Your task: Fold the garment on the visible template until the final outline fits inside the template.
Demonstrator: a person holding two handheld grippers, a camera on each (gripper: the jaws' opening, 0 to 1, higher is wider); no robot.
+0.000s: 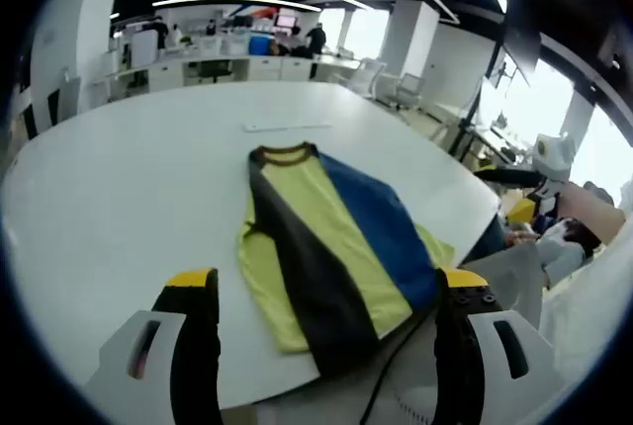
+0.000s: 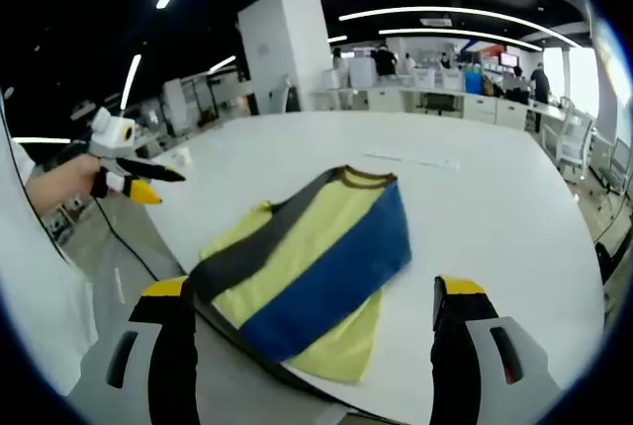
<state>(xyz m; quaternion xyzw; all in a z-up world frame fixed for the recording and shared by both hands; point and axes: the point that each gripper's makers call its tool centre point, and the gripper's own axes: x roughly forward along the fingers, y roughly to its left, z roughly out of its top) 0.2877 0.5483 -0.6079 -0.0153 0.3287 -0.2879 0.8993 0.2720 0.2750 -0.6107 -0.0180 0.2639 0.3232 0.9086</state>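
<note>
Left gripper view: shirt lies on the white table, collar away from us, hem overhanging the table's near edge. We hold both grippers released, grasping nothing. Left gripper hovers over the hem; right gripper likewise. Shirt's long axis runs away from the near edge. Neither hand is clearly nearer.

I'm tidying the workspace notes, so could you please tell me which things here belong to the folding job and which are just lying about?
Job:
- yellow, blue and black garment
- white table under it
- left tongs, open
- right tongs, open

Lying about:
- thin pale strip beyond the collar
- background desks and chairs
</note>
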